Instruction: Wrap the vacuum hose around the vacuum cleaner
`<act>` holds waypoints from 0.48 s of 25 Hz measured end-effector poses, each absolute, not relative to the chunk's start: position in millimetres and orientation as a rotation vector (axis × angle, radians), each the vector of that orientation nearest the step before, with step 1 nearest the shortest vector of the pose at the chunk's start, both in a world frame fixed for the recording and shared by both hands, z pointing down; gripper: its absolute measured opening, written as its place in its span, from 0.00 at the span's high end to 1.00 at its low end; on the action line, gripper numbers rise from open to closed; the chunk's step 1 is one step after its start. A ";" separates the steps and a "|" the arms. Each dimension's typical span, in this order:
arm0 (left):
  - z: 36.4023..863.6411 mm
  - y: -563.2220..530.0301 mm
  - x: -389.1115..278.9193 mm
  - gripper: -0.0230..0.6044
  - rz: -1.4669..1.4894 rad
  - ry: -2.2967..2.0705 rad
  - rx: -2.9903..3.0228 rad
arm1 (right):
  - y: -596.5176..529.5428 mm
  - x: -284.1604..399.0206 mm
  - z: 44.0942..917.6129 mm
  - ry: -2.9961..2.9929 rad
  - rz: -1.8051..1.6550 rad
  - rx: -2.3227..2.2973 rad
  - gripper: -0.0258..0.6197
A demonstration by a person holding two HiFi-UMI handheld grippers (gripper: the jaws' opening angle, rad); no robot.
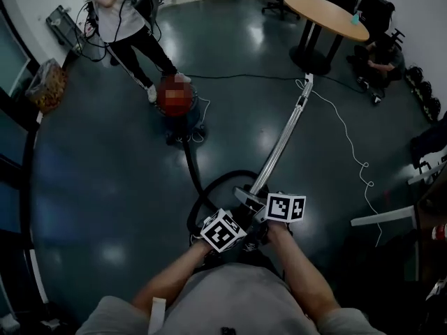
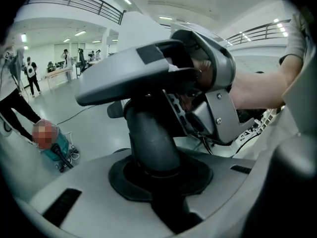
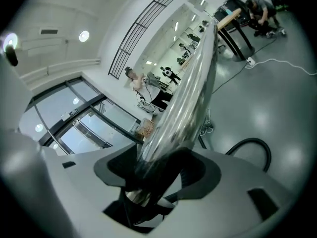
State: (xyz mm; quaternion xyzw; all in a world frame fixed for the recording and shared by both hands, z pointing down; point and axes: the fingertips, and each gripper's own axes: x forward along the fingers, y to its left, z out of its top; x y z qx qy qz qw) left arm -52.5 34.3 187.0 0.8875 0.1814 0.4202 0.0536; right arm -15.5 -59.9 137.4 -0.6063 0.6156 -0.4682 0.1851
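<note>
Head view shows the vacuum hose (image 1: 191,165) lying black on the floor (image 1: 105,187). It runs from the vacuum cleaner (image 1: 191,117), which stands well apart in front of the person, and curls in a loose loop close to the person's feet, so nothing of it is wrapped yet. The left hand-held gripper (image 2: 156,175) is closed on the dark bent handle piece (image 2: 148,138) at the end of the hose. The right hand-held gripper (image 3: 158,182) has the shiny metal tube (image 3: 190,88) between its pads and seems to clamp it. I think both take the stiff end because it is the only firm part, and from there the soft hose can be led back to the machine. The tube points away over the floor. No brand or label can be read; only the square markers on the cubes show.
</note>
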 end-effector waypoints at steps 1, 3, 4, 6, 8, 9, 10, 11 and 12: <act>183.7 31.5 -54.0 0.82 1.271 0.509 2.694 | -63.7 -18.4 133.8 1.733 -1.333 -1.682 0.57; 179.2 27.5 -53.8 0.82 1.253 0.428 2.687 | -70.3 -21.7 127.8 1.741 -1.351 -1.634 0.60; 178.5 26.9 -51.1 0.82 1.239 0.394 2.688 | -72.5 -21.4 125.8 1.752 -1.357 -1.612 0.61; 177.4 29.5 -45.3 0.81 1.216 0.343 2.692 | -73.1 -20.7 123.8 1.781 -1.367 -1.564 0.63; 178.2 35.1 -43.1 0.79 1.205 0.317 2.711 | -69.8 -22.3 123.0 1.816 -1.373 -1.516 0.65; 179.0 37.8 -40.9 0.79 1.201 0.312 2.727 | -68.3 -21.4 122.1 1.836 -1.371 -1.499 0.65; 179.1 40.1 -38.1 0.77 1.204 0.310 2.741 | -67.8 -18.2 120.8 1.855 -1.366 -1.487 0.65; 179.0 41.7 -36.1 0.75 1.210 0.308 2.750 | -68.4 -13.6 119.8 1.870 -1.360 -1.478 0.65; 179.2 42.4 -35.7 0.71 1.214 0.303 2.755 | -69.1 -8.2 119.9 1.877 -1.358 -1.470 0.65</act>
